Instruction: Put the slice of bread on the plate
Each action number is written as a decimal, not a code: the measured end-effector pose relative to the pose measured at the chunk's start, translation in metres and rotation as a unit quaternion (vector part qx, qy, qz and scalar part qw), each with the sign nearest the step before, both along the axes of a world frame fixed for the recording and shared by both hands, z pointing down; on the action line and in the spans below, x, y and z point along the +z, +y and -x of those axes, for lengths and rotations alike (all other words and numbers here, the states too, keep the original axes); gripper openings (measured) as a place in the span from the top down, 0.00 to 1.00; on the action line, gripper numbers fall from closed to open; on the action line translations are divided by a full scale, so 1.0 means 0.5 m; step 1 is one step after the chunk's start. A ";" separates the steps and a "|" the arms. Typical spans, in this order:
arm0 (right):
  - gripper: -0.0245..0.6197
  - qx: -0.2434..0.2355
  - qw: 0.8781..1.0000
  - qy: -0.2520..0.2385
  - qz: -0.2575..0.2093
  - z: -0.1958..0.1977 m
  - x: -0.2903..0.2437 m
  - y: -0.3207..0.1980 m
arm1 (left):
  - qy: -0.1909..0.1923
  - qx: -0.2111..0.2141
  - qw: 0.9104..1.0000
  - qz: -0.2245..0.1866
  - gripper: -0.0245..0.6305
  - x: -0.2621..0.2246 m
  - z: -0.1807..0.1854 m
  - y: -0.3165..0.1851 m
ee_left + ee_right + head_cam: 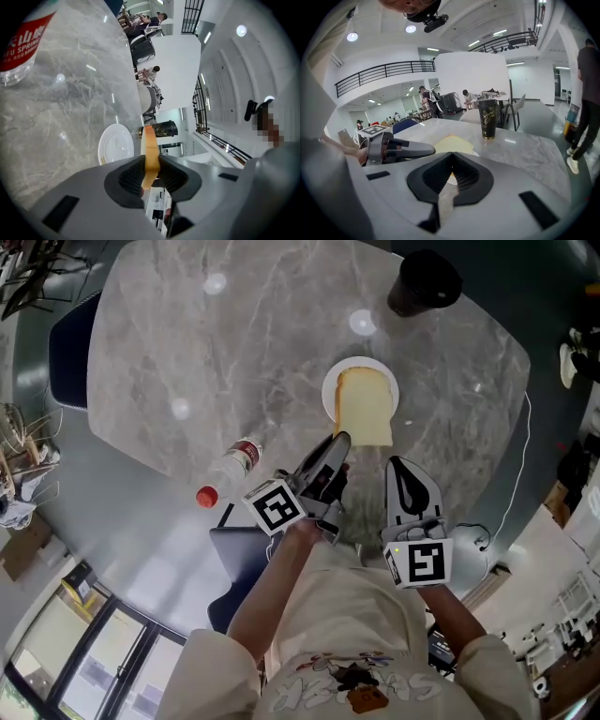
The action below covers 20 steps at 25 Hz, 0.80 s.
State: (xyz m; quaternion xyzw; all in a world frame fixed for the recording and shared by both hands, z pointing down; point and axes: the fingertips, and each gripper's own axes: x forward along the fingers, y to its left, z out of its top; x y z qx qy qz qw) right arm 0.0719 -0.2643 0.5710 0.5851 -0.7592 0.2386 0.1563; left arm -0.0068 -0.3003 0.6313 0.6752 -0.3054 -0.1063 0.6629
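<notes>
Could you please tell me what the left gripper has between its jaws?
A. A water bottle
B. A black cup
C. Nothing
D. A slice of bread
D: in the left gripper view, the left gripper has its jaws pressed on the edge of the bread, while the bottle and cup stay on the table.

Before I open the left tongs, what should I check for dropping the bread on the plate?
1. Slice of bread clamped in left tongs: ok.
2. Slice lined up over plate: ok, but its near end overhangs the rim.
3. Slice resting on plate: cannot tell.
4. Right tongs shut, empty and clear of the slice: ok.
5. Cup and bottle away from plate: ok.
</notes>
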 end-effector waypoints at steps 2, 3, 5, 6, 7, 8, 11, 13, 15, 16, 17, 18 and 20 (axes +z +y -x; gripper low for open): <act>0.95 0.006 1.000 -0.002 0.005 -0.001 0.010 -0.004 | -0.004 0.001 1.000 0.004 0.82 0.015 -0.003 -0.008; 0.95 0.009 1.000 -0.003 0.007 -0.003 0.016 -0.005 | -0.007 0.002 1.000 0.006 0.82 0.022 -0.005 -0.013; 0.95 0.015 1.000 -0.006 0.013 -0.008 0.031 -0.008 | -0.016 0.006 1.000 0.006 0.82 0.037 -0.011 -0.022; 0.95 0.017 1.000 -0.007 0.015 -0.012 0.037 -0.008 | -0.022 0.009 1.000 0.005 0.82 0.044 -0.014 -0.026; 0.95 0.020 1.000 -0.008 0.018 -0.015 0.044 -0.007 | -0.030 0.013 0.999 0.003 0.82 0.049 -0.017 -0.029; 0.95 0.022 1.000 -0.009 0.020 -0.017 0.049 -0.006 | -0.039 0.017 0.999 -0.001 0.82 0.053 -0.019 -0.031; 0.95 0.027 0.999 -0.010 0.024 -0.018 0.056 -0.004 | -0.059 0.026 0.998 -0.006 0.82 0.063 -0.020 -0.036; 0.95 0.029 0.999 -0.012 0.027 -0.018 0.058 -0.002 | -0.074 0.032 0.997 -0.006 0.82 0.069 -0.019 -0.034; 0.95 0.031 0.999 -0.013 0.027 -0.019 0.058 0.000 | -0.089 0.038 0.995 -0.010 0.82 0.075 -0.018 -0.033; 0.95 0.032 0.999 -0.013 0.027 -0.020 0.058 0.001 | -0.095 0.039 0.995 -0.012 0.82 0.078 -0.017 -0.033; 0.95 0.033 0.999 -0.013 0.026 -0.021 0.058 0.001 | -0.100 0.040 0.994 -0.014 0.82 0.080 -0.015 -0.033; 0.95 0.034 0.999 -0.014 0.025 -0.023 0.058 0.003 | -0.107 0.041 0.993 -0.016 0.82 0.083 -0.014 -0.033; 0.95 0.035 0.999 -0.014 0.027 -0.025 0.060 0.008 | -0.127 0.046 0.991 -0.019 0.82 0.085 -0.012 -0.032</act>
